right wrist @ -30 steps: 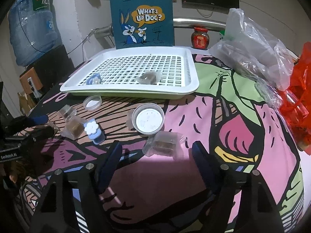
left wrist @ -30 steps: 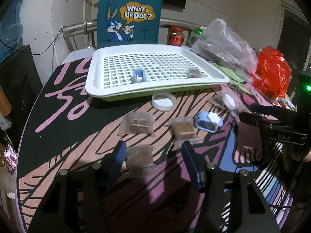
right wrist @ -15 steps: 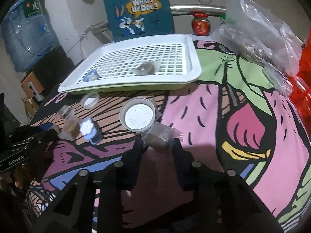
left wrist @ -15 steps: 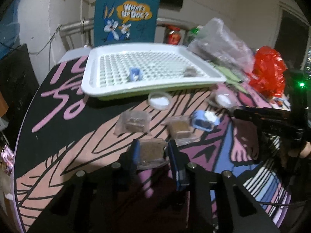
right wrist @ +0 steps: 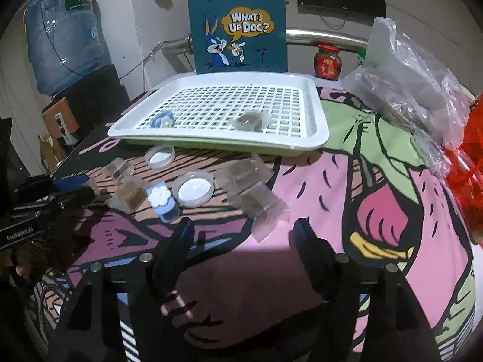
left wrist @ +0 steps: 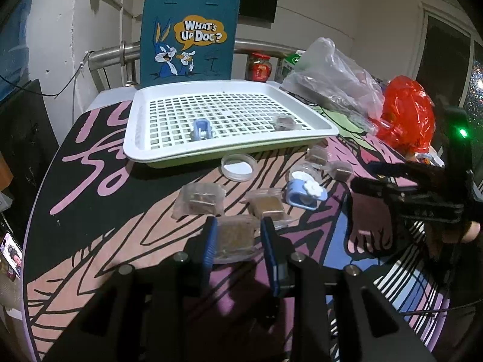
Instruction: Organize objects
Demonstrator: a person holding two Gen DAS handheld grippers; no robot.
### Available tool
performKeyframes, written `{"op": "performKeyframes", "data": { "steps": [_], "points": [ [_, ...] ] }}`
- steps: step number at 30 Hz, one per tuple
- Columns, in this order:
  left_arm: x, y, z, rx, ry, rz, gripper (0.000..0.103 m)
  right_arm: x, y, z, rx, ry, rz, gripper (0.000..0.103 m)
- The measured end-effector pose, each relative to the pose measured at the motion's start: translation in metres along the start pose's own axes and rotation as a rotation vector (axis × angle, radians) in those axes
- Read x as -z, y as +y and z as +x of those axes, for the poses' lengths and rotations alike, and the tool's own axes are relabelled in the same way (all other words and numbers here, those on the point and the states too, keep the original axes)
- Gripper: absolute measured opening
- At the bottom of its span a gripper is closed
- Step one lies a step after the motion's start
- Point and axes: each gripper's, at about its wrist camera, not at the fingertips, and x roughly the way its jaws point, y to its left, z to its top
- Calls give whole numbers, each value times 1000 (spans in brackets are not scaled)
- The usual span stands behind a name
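Our left gripper (left wrist: 237,235) has its blue fingers (left wrist: 209,242) closed on a clear packet of brown filling (left wrist: 235,236), low over the cartoon-printed surface (left wrist: 99,211). Our right gripper (right wrist: 243,235) is opening, fingers wide and empty, a wrapped packet (right wrist: 261,205) lying just ahead at 12 o'clock. The white tray (right wrist: 317,126) sits beyond.

Black left gripper (left wrist: 238,241) with blue finger pads (left wrist: 209,244) and silver screws.
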Motion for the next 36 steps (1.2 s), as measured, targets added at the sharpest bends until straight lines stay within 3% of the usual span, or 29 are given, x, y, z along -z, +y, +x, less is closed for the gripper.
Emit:
{"op": "performKeyframes", "data": {
  "steps": [11,12,13,15,17,24,36],
  "points": [
    [0,1,0,8,3,-7,29,-17,-10,43,-33,104,-22,68],
    [0,1,0,8,2,-8,29,-17,-11,43,-48,105,-24,60],
    [0,1,0,9,1,-8,29,-16,-9,41,-46,104,-45,44],
    [1,0,0,10,2,-8,29,-12,-4,38,-35,104,-73,34],
    [1,1,0,10,2,-8,29,-9,-1,34,-45,98,-77,32],
    [-2,-1,-1,13,-12,1,29,0,12,0,-95,-18,-51,31],
    [-35,-17,-12,13,-154,62,29,-9,39,-38,-153,-245,-80,31]
  ]
}}
